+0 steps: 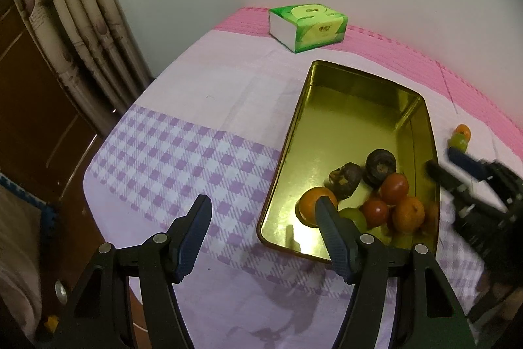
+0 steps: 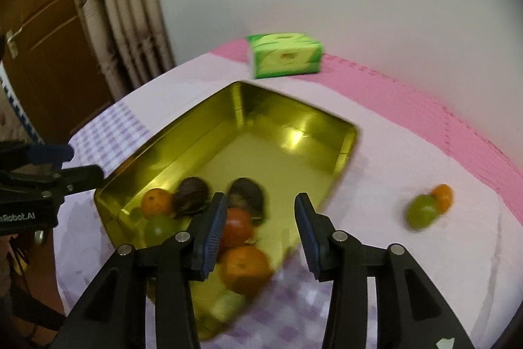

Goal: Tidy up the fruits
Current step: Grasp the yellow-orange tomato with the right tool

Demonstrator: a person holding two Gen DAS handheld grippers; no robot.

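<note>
A gold metal tray [image 1: 283, 152] lies on the checked cloth and holds several fruits at its near end: oranges [image 1: 408, 213], red ones [image 1: 394, 188], a green one [image 1: 354, 216] and two dark brown ones [image 1: 380, 165]. My left gripper [image 1: 264, 205] stands open over the tray's left near corner, with nothing between its fingers. My right gripper [image 2: 261, 200] hangs open above the fruit pile [image 2: 237, 226] in the tray [image 2: 170, 136], its pads touching nothing. On the cloth right of the tray, a green fruit [image 2: 421, 211] and a small orange [image 2: 443, 195] lie together.
A green tissue pack [image 1: 307, 25] sits behind the tray near the wall. A pink mat [image 1: 474, 87] runs along the table's back edge. A curtain [image 1: 81, 22] and a wooden door [image 1: 32, 103] stand to the left, beyond the table's edge.
</note>
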